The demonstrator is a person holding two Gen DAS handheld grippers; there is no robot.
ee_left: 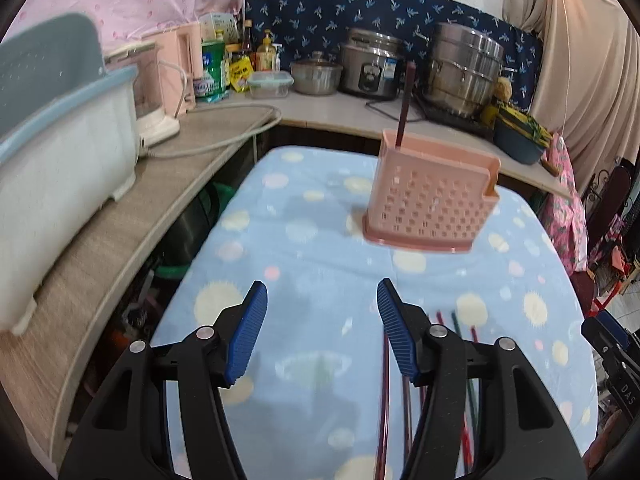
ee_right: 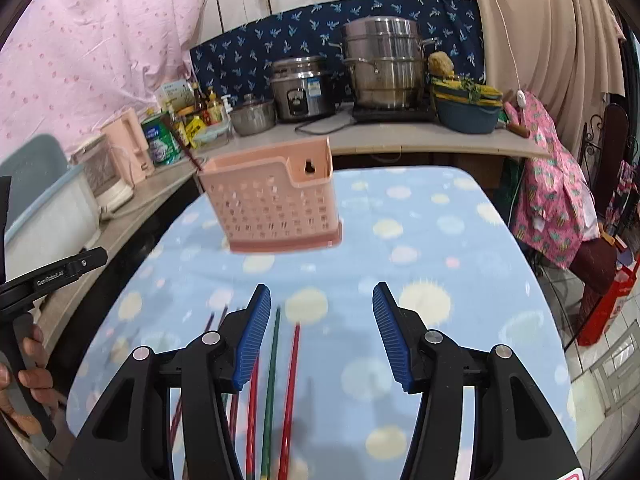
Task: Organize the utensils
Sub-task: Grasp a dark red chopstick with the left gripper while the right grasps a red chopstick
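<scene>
"GenRobot.AI" is printed on the left gripper's [ee_left: 322, 312] handle. Both it and the right gripper [ee_right: 322, 312] stand released, empty. Loose chopsticks [ee_right: 276, 380] lie under them, nearer than the pink utensil basket [ee_right: 276, 204], which holds one chopstick [ee_left: 404, 104].

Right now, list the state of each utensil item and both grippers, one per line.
Pink holder: upright on the blue cloth, one dark chopstick standing in it.
Loose chopsticks: lying flat on the cloth, none gripped.
Left gripper: open, empty.
Right gripper: open, empty.
</scene>
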